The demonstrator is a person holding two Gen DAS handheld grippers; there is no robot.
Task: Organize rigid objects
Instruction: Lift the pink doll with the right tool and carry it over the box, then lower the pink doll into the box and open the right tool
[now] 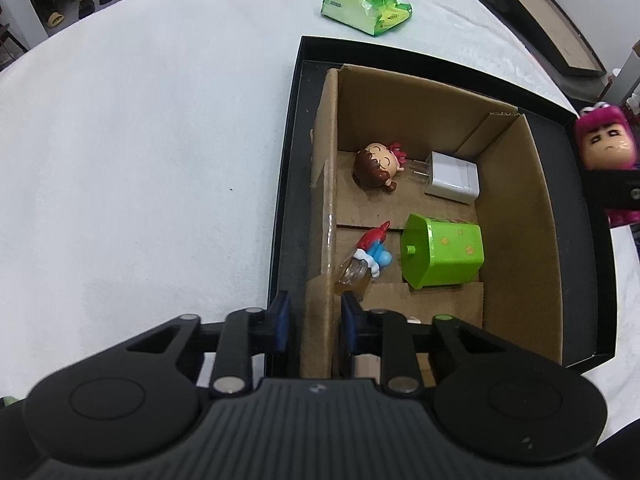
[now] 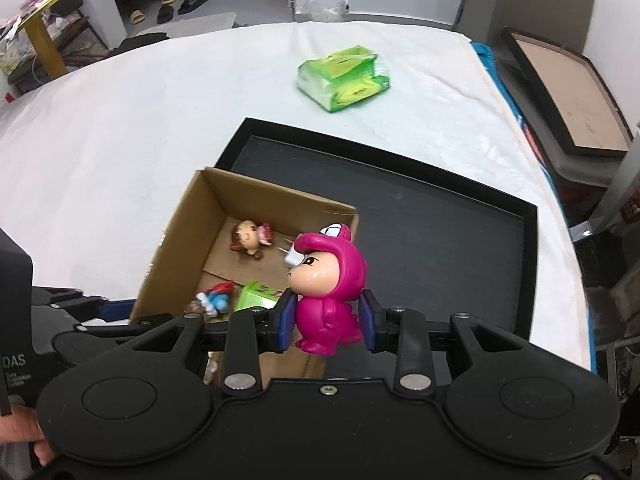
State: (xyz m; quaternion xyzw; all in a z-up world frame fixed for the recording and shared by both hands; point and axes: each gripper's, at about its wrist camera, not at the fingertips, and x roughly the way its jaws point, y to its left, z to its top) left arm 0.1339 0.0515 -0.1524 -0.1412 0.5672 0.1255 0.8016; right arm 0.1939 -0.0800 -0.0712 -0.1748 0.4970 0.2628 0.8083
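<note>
Two grippers are at work here. Our right gripper (image 2: 327, 322) is clamped on the pink figurine (image 2: 328, 300), its blue pads pressing the toy's lower body, and it hangs at centre frame of the right wrist view, over the near right corner of the cardboard box (image 2: 176, 248). Our left gripper (image 1: 314, 322) straddles the box's left wall at lower centre of the left wrist view, one finger outside, one inside; we cannot tell whether the pads actually pinch the board.

Risks, as we judge them: the figurine is glossy, rounded hard plastic, top-heavy with its big head, so it could pivot or slip between the pads. Let go from here, it may clip the box rim and bounce onto the black tray (image 2: 460, 248). Thin corrugated walls flex, so the box could skid if we bump it.

Inside lie a brown-haired doll head (image 1: 376, 166), a smooth white charger (image 1: 452, 178) with metal prongs, a faceted green plastic container (image 1: 442, 258) and a small blue-and-red figure (image 1: 372, 250). A crinkly green tissue pack (image 1: 366, 4) sits on the white cloth (image 1: 140, 140), upper centre.
</note>
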